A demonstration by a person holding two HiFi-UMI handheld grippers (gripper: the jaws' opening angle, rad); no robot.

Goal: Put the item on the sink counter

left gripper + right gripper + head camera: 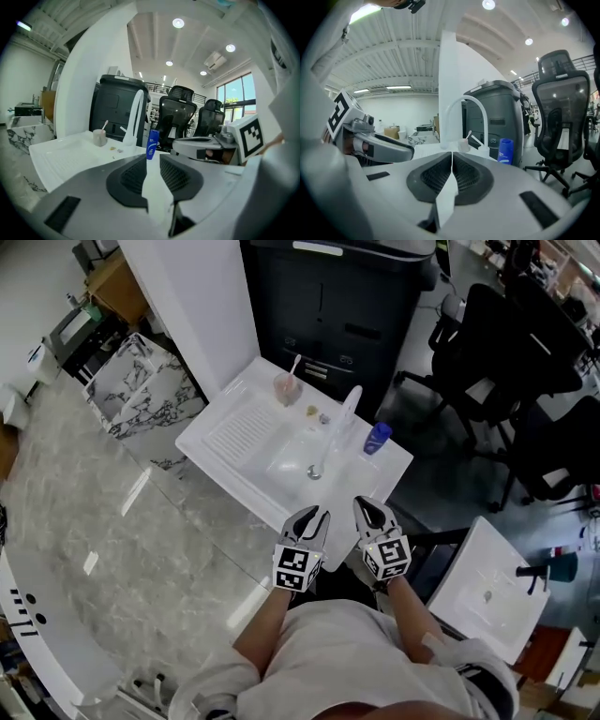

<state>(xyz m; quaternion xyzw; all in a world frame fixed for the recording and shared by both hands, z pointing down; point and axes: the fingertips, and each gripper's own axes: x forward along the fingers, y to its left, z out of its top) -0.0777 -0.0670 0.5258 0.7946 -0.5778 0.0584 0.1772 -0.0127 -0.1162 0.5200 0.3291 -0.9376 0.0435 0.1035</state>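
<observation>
A white sink counter [234, 432] stands in front of me with a basin and a white faucet [347, 413]. A blue bottle [378, 437] stands at its right corner, also seen in the left gripper view [152, 144] and the right gripper view [505, 151]. A cup with a toothbrush [287, 385] sits at the back edge. My left gripper [314, 521] hovers at the near rim, its jaws a narrow gap apart with nothing between them [151, 159]. My right gripper [372, 514] is beside it, its jaws shut and empty [452, 154].
A dark cabinet [337, 306] stands behind the sink. Black office chairs [506, 343] fill the right side. A second white sink [487, 592] sits at lower right. Marble flooring [84, 512] spreads to the left. Two small bits [317, 413] lie near the faucet.
</observation>
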